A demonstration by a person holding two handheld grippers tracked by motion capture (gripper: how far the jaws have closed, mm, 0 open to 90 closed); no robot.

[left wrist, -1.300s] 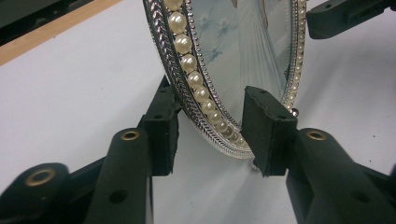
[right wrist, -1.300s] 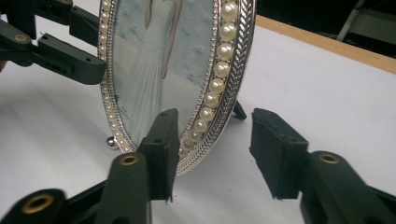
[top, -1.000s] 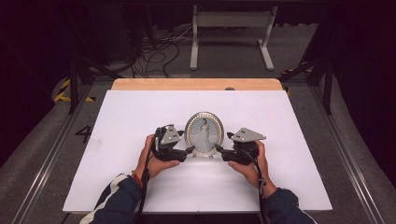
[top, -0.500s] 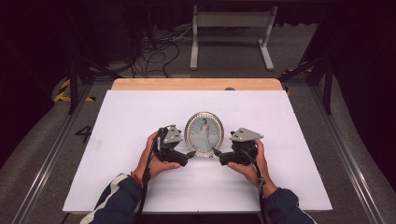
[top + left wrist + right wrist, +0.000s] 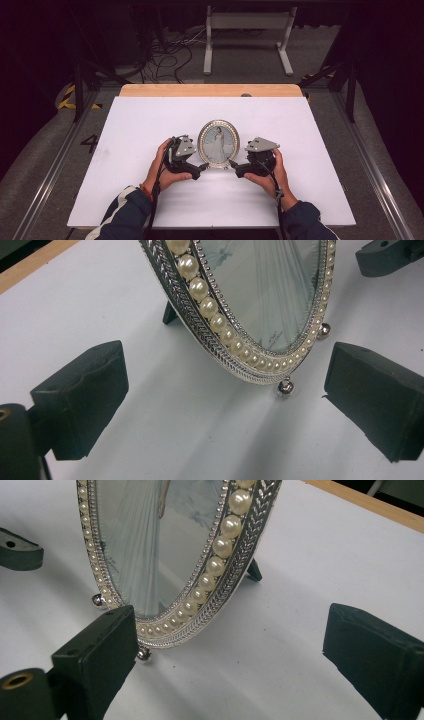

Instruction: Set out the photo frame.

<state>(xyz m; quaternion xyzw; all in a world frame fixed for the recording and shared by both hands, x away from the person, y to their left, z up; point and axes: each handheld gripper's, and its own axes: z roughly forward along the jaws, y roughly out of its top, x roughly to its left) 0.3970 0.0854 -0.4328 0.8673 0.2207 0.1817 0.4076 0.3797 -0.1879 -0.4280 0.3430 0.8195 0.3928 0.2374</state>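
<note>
The left claw [image 5: 204,165], in the person's left hand [image 5: 162,167], sits on the white counter [image 5: 150,125] just beside the lower left edge of the oval picture frame [image 5: 218,143]. Its jaws stand apart and have just been opening; in the left gripper view the dark, blocky pads [image 5: 80,395] flank the bottom of the frame [image 5: 250,305] without touching it.

The frame stands upright near the middle of the counter, between the two claws, its long axis vertical and its glazed face turned toward the person, leaning back slightly on a dark rear strut [image 5: 169,315]. The rim is silver metal with a braided pattern, lined inside by a row of pearl-like beads [image 5: 210,307], and it rests on small round ball feet [image 5: 285,386]. Behind the glass is a pale picture of a figure in a long light dress.

The right claw [image 5: 233,167], in the right hand [image 5: 270,170], mirrors the left at the lower right edge. Its jaws too stand apart and have just been opening; in the right gripper view one pad [image 5: 100,652] sits right at a ball foot [image 5: 144,654], the other well clear.

Compared with a second ago, both claws sit slightly back from the rim, which they then pinched; the frame stands where it was.
</note>
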